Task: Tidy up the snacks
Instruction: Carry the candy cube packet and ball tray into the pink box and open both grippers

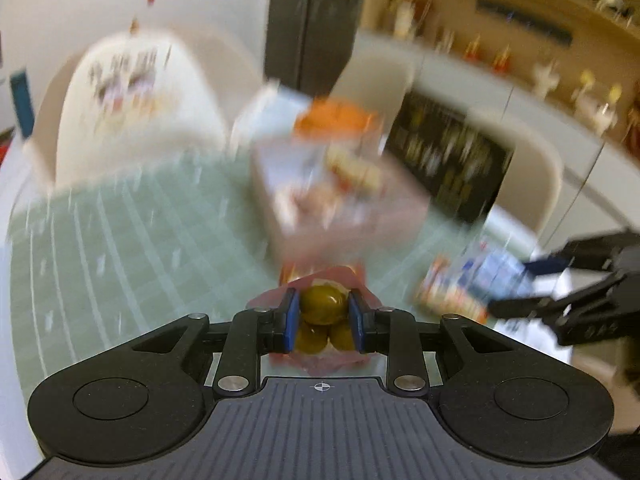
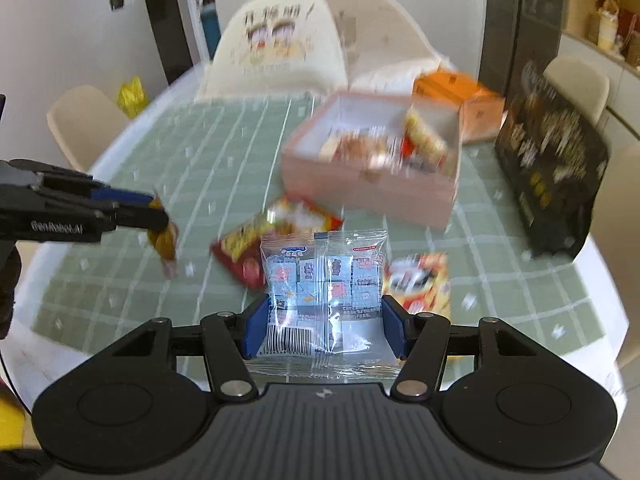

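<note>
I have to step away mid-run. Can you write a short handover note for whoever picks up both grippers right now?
Left gripper: shut on a small packet of brown snacks, held above the table.
Right gripper: shut on a clear packet with blue print.
Pink box: open on the green-checked table, several snacks already inside.
Left: drop both packets in the box, then collect the red packet and orange packet lying in front of it.

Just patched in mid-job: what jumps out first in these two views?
Both grippers are loaded: the right gripper clamps a clear packet of blue sweets, and the left gripper pinches a small pouch of round brown snacks. Beyond them on the green table stands an open pink box with snacks inside, two red packets lying loose before it.
</note>
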The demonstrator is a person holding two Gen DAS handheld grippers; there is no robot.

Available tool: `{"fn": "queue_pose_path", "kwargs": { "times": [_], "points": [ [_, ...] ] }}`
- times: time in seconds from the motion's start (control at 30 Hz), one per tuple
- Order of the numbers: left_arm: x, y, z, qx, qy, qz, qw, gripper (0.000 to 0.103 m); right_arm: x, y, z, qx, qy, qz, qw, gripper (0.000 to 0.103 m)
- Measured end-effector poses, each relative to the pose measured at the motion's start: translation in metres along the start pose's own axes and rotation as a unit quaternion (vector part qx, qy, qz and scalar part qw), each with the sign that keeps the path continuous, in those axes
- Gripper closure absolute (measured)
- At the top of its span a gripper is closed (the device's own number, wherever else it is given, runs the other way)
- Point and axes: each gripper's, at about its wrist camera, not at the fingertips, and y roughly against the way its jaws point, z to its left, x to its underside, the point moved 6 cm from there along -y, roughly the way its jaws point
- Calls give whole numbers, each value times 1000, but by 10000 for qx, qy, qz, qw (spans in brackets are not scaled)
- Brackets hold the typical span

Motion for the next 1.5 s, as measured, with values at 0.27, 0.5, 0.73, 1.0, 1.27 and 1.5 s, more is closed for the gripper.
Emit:
{"fn": "queue_pose_path", "kwargs": {
  "times": [0.27, 0.5, 0.73, 1.0, 1.27, 1.5],
  "points": [
    [-142, -61, 5, 665, 184, -813, 9943, 72, -125, 19, -37, 364, 199, -1137, 9927, 43],
    [-128, -149, 26, 481, 1193, 14, 9917, 71, -157, -34, -80, 691, 64, -717, 9950, 24],
    [-30, -121, 14, 415, 1309, 327, 9900, 71, -52, -67, -107, 140, -472, 532, 9974, 24],
    [70, -83, 27, 287, 2139, 702, 9739, 71, 19, -97, -55, -185, -511, 1276, 9903, 46],
    [115, -40, 49, -74, 2457, 743, 9665, 71, 13, -99, 62, -1368, 233, 1195, 9831, 45],
    [98, -47, 62, 29, 2506, 497, 9668, 71, -28, -112, 41, -392, -319, 808, 9954, 27]
  ]
}}
